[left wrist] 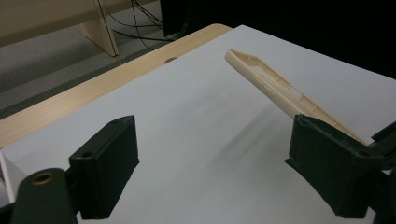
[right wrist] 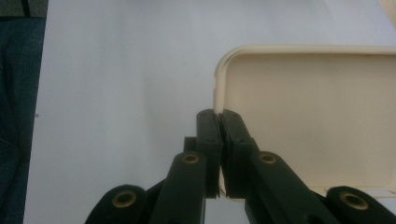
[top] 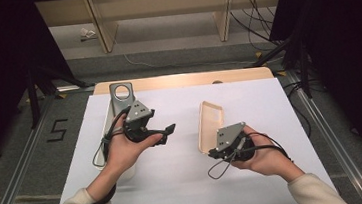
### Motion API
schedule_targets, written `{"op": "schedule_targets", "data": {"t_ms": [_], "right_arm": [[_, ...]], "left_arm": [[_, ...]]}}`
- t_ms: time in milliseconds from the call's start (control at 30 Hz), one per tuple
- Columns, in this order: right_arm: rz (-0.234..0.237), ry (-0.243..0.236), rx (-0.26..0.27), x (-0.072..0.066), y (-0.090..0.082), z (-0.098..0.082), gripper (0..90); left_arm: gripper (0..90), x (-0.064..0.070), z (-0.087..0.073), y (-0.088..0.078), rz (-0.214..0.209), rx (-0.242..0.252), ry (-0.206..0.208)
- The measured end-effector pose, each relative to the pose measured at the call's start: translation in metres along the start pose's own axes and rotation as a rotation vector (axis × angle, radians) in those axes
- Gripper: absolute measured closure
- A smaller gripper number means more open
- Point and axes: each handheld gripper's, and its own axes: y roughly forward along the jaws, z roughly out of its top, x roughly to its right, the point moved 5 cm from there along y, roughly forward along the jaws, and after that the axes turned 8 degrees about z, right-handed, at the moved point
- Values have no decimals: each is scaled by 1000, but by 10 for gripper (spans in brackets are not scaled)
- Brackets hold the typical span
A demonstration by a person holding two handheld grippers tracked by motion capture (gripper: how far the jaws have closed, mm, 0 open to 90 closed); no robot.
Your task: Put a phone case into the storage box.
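Note:
A cream phone case stands on its long edge on the white table sheet, tilted, right of centre. My right gripper is shut on the case's near end. In the right gripper view the jaws pinch the case's rim at a rounded corner, hollow side facing right. My left gripper hovers left of the case, open, pointing toward it, with nothing between its jaws. In the left gripper view the wide-apart fingers frame bare sheet, and the case runs past the right jaw.
A grey metal plate with a round hole stands at the back left, above a long white container under my left hand. The white sheet covers the wooden table. Cables and shelf legs lie beyond.

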Motion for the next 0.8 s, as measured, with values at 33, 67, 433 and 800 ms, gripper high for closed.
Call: {"op": "schedule_targets", "data": {"t_ms": [33,67,433,800], "right_arm": [[1,-3,0,0,0,1,878],[1,-5,1,0,1,1,878],[5,-9,6,-1,4,6,877],[7,-15,7,-2,7,10,877]], "left_arm": [[152,1,1,1,-3,0,2],[152,2,3,2,-6,1,0],[154,12,14,12,-31,-8,18],[151,18,19,25,-51,-33,21]]}}
